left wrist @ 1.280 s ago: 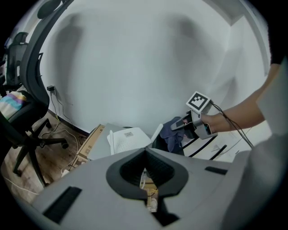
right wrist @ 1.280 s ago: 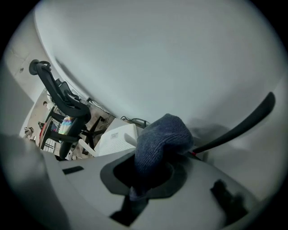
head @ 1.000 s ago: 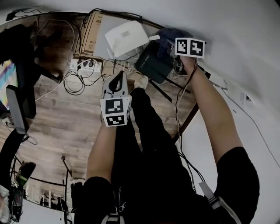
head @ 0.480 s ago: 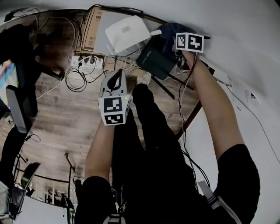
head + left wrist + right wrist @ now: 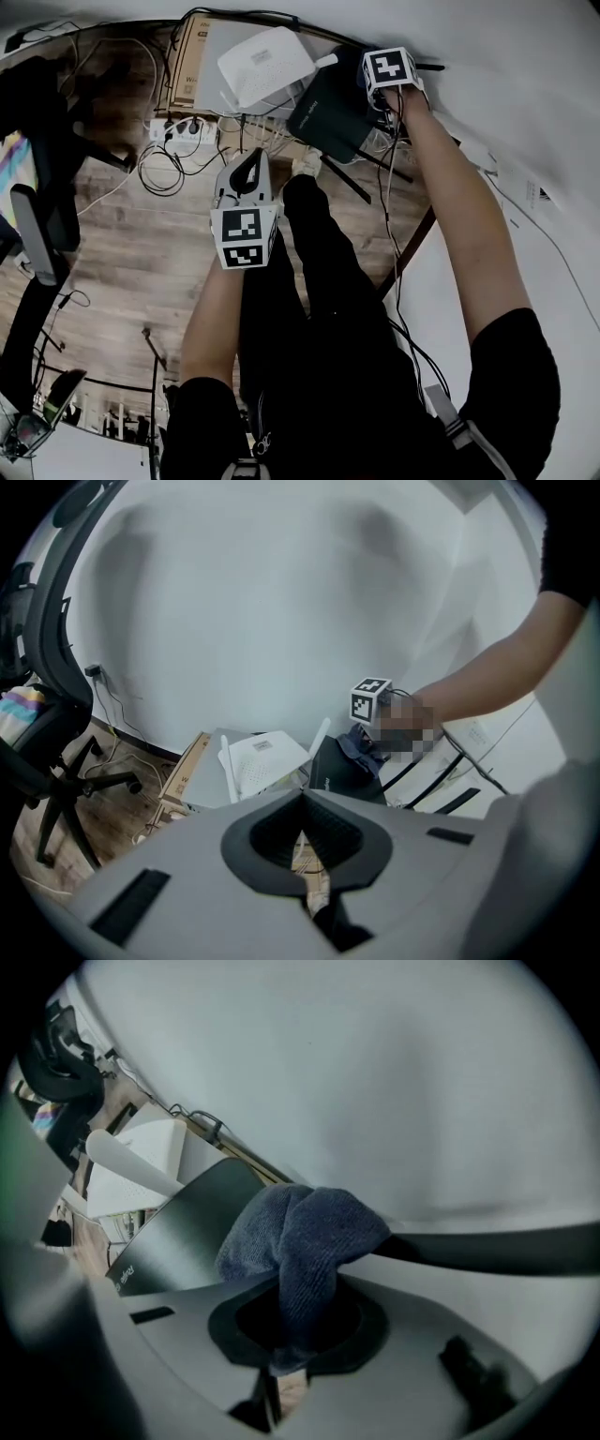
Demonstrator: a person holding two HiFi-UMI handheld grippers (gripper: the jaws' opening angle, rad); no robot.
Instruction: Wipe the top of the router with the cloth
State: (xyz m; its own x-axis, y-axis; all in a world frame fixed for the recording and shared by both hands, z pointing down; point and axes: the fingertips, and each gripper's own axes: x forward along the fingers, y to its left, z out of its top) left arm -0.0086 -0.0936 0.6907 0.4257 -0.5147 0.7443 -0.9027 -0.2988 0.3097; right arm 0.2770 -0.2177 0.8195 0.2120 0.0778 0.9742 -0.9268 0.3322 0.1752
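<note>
The blue cloth (image 5: 300,1232) sits bunched on top of the dark router (image 5: 183,1227), pinched tight in my right tool (image 5: 286,1354). A white router (image 5: 267,66) stands just beside the dark one. My left tool (image 5: 248,173) hangs over the wooden floor (image 5: 122,253), closed on nothing.

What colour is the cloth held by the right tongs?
The cloth is dark blue; the right gripper view shows it best.
</note>
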